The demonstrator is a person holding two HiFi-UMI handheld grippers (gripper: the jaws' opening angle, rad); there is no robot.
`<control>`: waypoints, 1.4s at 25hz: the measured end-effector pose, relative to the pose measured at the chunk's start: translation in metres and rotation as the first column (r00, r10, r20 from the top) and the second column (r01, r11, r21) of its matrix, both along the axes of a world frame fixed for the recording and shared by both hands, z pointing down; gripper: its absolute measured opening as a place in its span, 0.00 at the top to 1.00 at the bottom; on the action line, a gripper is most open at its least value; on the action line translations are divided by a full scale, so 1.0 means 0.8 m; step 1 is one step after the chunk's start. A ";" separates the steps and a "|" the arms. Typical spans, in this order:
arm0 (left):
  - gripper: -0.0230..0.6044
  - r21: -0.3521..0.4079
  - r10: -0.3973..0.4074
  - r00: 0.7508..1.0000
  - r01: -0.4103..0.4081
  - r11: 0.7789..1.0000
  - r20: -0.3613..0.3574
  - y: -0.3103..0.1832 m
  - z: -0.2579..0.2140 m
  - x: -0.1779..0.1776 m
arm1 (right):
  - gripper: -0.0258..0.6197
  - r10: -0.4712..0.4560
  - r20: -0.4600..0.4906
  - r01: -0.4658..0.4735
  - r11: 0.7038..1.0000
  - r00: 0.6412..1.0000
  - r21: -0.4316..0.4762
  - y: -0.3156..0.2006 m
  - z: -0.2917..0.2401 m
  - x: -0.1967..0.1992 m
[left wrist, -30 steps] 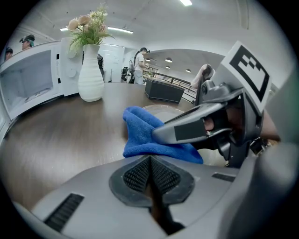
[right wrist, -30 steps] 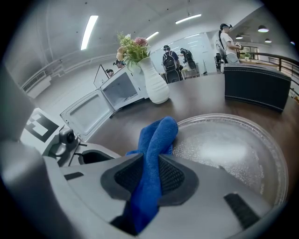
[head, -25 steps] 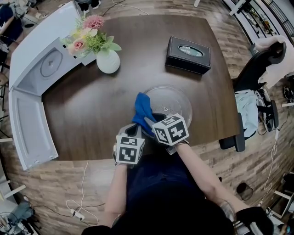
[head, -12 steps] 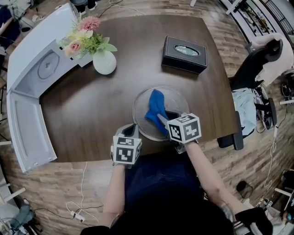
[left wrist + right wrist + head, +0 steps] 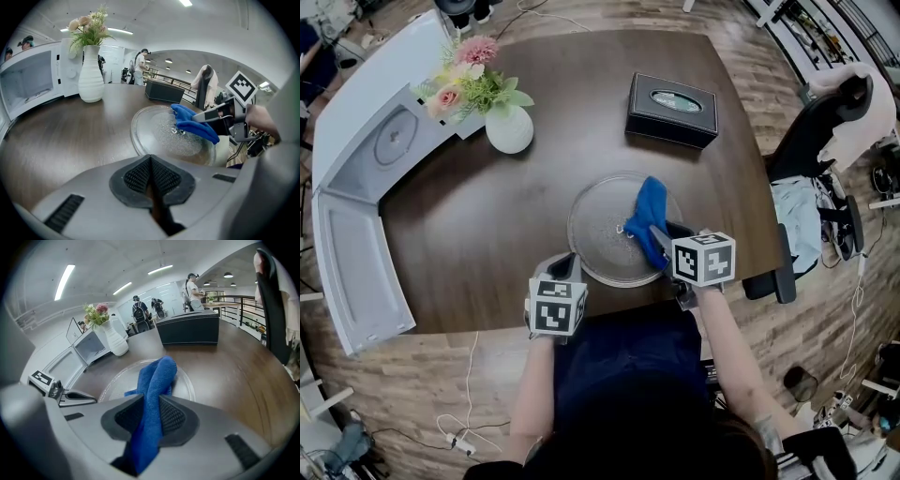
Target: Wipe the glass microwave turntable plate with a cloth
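1 round clear glass turntable plate (image 5: 598, 230), on dark wooden table (image 5: 487, 216). Right gripper (image 5: 656, 236): jaws pinching blue terry cloth (image 5: 649, 206) on plate. Left gripper (image 5: 565, 262): jaws pressed together, beside plate rim.

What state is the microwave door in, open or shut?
Open: the microwave door stands swung out from the body, and the cavity shows.

Bright ceiling strip lights, sharp, fisheye edges
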State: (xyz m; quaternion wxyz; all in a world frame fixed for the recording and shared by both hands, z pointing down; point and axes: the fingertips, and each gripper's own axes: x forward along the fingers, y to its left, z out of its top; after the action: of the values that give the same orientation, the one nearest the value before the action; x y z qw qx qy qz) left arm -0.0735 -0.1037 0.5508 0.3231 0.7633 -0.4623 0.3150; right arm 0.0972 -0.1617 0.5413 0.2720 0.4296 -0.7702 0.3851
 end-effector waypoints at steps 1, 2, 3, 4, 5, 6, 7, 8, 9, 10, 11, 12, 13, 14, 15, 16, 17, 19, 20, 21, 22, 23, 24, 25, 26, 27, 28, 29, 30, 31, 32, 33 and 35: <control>0.96 0.000 -0.001 1.000 0.001 1.000 -0.001 0.000 0.000 0.000 | 0.83 0.011 -0.002 -0.011 1.000 1.000 0.000 -0.001 -0.001 0.006; 0.96 0.000 -0.001 1.000 0.001 1.000 -0.003 0.000 0.000 0.000 | 0.83 0.021 -0.005 -0.021 1.000 1.000 0.000 -0.002 -0.001 0.012; 0.96 0.001 -0.002 1.000 0.002 1.000 -0.003 0.000 0.000 0.000 | 0.83 0.029 -0.009 -0.029 1.000 1.000 0.000 -0.003 -0.001 0.016; 0.96 0.001 -0.002 1.000 0.002 1.000 -0.004 0.000 0.000 0.000 | 0.83 0.034 -0.013 -0.034 0.999 0.999 0.001 -0.004 -0.002 0.021; 0.96 0.002 -0.002 1.000 0.002 1.000 -0.005 0.000 0.000 0.000 | 0.83 0.039 -0.017 -0.039 0.999 0.999 0.003 -0.005 -0.002 0.025; 0.96 0.002 -0.002 1.000 0.002 1.000 -0.005 0.000 0.000 0.000 | 0.83 0.044 -0.020 -0.044 0.999 0.999 0.004 -0.006 -0.002 0.029; 0.96 0.003 -0.002 1.000 0.002 1.000 -0.005 0.000 0.000 -0.001 | 0.83 0.049 -0.024 -0.049 0.999 0.999 0.005 -0.007 -0.002 0.033; 0.96 0.003 -0.002 1.000 0.002 1.000 -0.006 0.000 0.000 -0.001 | 0.83 0.054 -0.029 -0.054 0.999 0.998 0.007 -0.007 -0.002 0.037; 0.96 0.003 -0.002 1.000 0.002 1.000 -0.006 0.000 0.000 -0.001 | 0.83 0.059 -0.034 -0.059 0.998 0.998 0.008 -0.008 -0.002 0.041; 0.96 0.002 -0.002 1.000 0.002 1.000 -0.007 0.000 0.000 0.000 | 0.83 0.065 -0.039 -0.064 0.998 0.997 0.010 -0.009 -0.003 0.046; 0.96 0.002 -0.002 1.000 0.002 1.000 -0.008 0.000 0.000 0.000 | 0.83 0.071 -0.044 -0.070 0.997 0.997 0.012 -0.010 -0.004 0.051; 0.96 0.001 -0.002 1.000 0.002 1.000 -0.008 0.000 0.000 0.000 | 0.83 0.077 -0.050 -0.077 0.997 0.996 0.016 -0.011 -0.005 0.055; 0.96 0.002 -0.001 1.000 0.001 1.000 -0.007 0.000 0.000 0.000 | 0.83 0.084 -0.057 -0.083 0.996 0.995 0.021 -0.012 -0.007 0.060; 0.96 0.002 0.000 1.000 0.000 1.000 -0.007 0.000 0.000 0.000 | 0.83 0.092 -0.067 -0.090 0.996 0.994 0.027 -0.014 -0.009 0.065; 0.96 0.002 0.001 1.000 -0.001 1.000 -0.006 0.000 0.000 0.000 | 0.83 0.098 -0.085 -0.095 0.995 0.992 0.038 -0.016 -0.011 0.071; 0.96 0.002 0.002 1.000 -0.002 1.000 -0.007 0.000 0.000 0.000 | 0.83 0.100 -0.115 -0.094 0.994 0.988 0.053 -0.017 -0.014 0.079; 0.96 0.002 0.004 1.000 -0.004 1.000 -0.007 0.000 0.000 0.000 | 0.83 0.098 -0.154 -0.088 0.994 0.983 0.071 -0.018 -0.017 0.086; 0.96 0.001 0.005 1.000 -0.005 1.000 -0.006 0.000 -0.001 0.000 | 0.84 0.097 -0.212 -0.076 0.992 0.972 0.104 -0.021 -0.026 0.099; 0.96 0.001 0.006 1.000 -0.006 1.000 -0.006 0.000 -0.001 0.000 | 0.84 0.106 -0.214 -0.083 0.990 0.971 0.116 -0.022 -0.031 0.104; 0.96 0.002 0.007 1.000 -0.007 1.000 -0.004 0.000 0.000 0.000 | 0.84 0.123 -0.199 -0.099 0.987 0.972 0.126 -0.023 -0.039 0.107; 0.96 0.003 0.007 1.000 -0.007 1.000 -0.003 0.000 0.000 0.000 | 0.84 0.143 -0.175 -0.120 0.984 0.974 0.134 -0.024 -0.047 0.108; 0.96 0.004 0.007 1.000 -0.007 1.000 -0.003 0.000 0.000 0.000 | 0.84 0.161 -0.144 -0.142 0.980 0.976 0.138 -0.024 -0.054 0.108; 0.96 0.005 0.006 1.000 -0.006 1.000 -0.004 0.000 -0.001 0.000 | 0.84 0.174 -0.111 -0.159 0.978 0.978 0.136 -0.023 -0.059 0.105; 0.96 0.004 0.005 1.000 -0.005 1.000 -0.006 0.000 -0.001 0.000 | 0.84 0.181 -0.080 -0.169 0.977 0.980 0.131 -0.021 -0.062 0.101; 0.96 0.003 0.004 1.000 -0.004 1.000 -0.008 0.000 -0.001 0.000 | 0.84 0.179 -0.054 -0.171 0.977 0.982 0.129 -0.018 -0.066 0.094; 0.96 0.002 0.003 1.000 -0.003 1.000 -0.010 0.000 -0.001 0.000 | 0.84 0.169 -0.036 -0.163 0.978 0.985 0.130 -0.015 -0.070 0.085; 0.96 0.001 0.002 1.000 -0.002 1.000 -0.011 0.000 -0.001 0.000 | 0.84 0.150 -0.023 -0.146 0.980 0.988 0.133 -0.011 -0.073 0.073; 0.96 0.002 0.001 1.000 -0.001 1.000 -0.011 0.000 -0.001 0.000 | 0.84 0.123 -0.012 -0.120 0.983 0.992 0.136 -0.007 -0.076 0.058; 0.96 0.002 0.001 1.000 -0.001 1.000 -0.011 0.000 -0.001 0.000 | 0.84 0.091 0.001 -0.090 0.987 0.996 0.137 -0.002 -0.078 0.041; 0.96 0.003 0.000 1.000 0.000 1.000 -0.010 0.000 -0.001 0.000 | 0.84 0.056 0.015 -0.058 0.989 0.998 0.135 0.004 -0.079 0.023; 0.96 0.004 -0.001 1.000 0.001 1.000 -0.009 0.000 -0.001 0.000 | 0.84 0.022 0.030 -0.026 0.991 0.999 0.133 0.009 -0.080 0.005; 0.96 0.004 -0.002 1.000 0.002 1.000 -0.009 0.000 -0.001 0.000 | 0.84 -0.011 0.043 0.005 0.992 0.999 0.129 0.015 -0.079 -0.013; 0.96 0.006 -0.004 1.000 0.004 1.000 -0.009 0.000 -0.001 -0.001 | 0.84 -0.074 0.064 0.066 0.991 0.995 0.117 0.028 -0.074 -0.046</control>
State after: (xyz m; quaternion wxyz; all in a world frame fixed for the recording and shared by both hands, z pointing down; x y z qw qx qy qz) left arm -0.0740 -0.1036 0.5499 0.3235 0.7646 -0.4635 0.3097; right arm 0.0601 -0.1396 0.4821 0.2337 0.4038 -0.8144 0.3450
